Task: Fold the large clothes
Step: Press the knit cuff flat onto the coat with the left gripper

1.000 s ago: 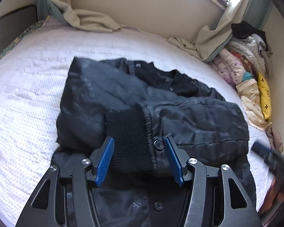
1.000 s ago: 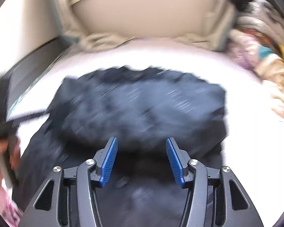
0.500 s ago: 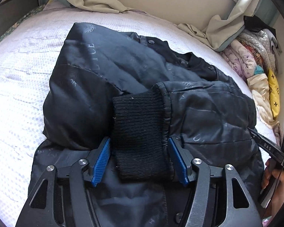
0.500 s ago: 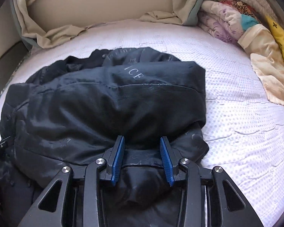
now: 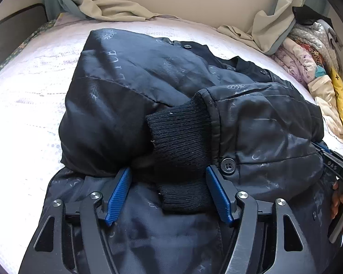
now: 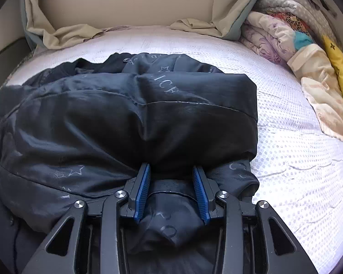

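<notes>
Since half a second ago both grippers have barely shifted; the left view now sits slightly closer to the ribbed cuff. One second ago the right view was blurred with motion, and now it is sharp.

Black jacket lies partly folded on the white bed, sleeves laid over the body. Pale lettering and star and leaf prints show on the shiny fabric.

Left gripper: blue fingers spread wide, straddling the black knit cuff, which lies between them. A button sits just beside the right-hand finger. Whether the pads touch the cuff cannot be told.

Right gripper: fingers at a narrower gap, set at the near edge of the folded layer of the jacket, with a bunch of fabric between them. Firm pinch or not: cannot tell.

Beige curtain cloth lies crumpled along the far edge of the bed. A pile of patterned bedding is stacked at the right side, with a yellow printed piece against it.
</notes>
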`<state>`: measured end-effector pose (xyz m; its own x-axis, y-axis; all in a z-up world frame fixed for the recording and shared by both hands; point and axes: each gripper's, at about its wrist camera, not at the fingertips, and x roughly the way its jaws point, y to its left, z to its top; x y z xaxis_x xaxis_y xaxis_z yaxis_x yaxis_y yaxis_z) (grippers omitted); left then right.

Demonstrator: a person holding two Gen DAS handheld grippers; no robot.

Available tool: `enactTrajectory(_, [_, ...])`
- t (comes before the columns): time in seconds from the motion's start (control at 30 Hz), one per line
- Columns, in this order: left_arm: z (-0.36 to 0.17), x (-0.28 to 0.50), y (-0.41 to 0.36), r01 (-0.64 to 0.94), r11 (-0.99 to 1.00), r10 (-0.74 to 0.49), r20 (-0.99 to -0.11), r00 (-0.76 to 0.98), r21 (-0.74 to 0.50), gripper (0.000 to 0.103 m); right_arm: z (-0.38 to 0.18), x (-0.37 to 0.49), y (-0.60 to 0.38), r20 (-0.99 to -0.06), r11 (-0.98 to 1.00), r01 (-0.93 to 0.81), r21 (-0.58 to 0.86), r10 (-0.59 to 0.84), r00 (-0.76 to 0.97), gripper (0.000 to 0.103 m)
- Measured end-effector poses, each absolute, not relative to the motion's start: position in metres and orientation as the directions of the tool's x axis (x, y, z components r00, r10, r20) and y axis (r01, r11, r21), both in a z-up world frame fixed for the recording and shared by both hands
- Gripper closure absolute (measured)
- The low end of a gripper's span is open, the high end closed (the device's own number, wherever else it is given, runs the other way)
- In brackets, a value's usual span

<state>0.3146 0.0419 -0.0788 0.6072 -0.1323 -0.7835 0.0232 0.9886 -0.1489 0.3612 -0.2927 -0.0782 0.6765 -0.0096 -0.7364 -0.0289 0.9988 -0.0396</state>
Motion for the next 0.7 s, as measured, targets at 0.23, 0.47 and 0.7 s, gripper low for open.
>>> enactTrajectory(0.23, [-0.080,0.315,0.045,-0.001,0.988,-0.121,-0.785,0.607,-0.154,0.024,-0.025,0.336,-0.299,-0.687,0.998,-0.002,0.056,0.040,0.725,0.059])
enactTrajectory(0.47, [-0.080,0.315,0.042,-0.003,0.990,-0.112,-0.786,0.608,-0.143,0.023,-0.033,0.324,-0.274,-0.727,0.992,-0.095,0.080,0.123,0.675,0.059])
enactTrajectory(0.7, [-0.080,0.315,0.040,-0.002,0.990,-0.109,-0.785,0.610,-0.139,0.020,-0.073,0.335,-0.269,-0.736,0.995,-0.101,0.018,0.082,0.672,0.058])
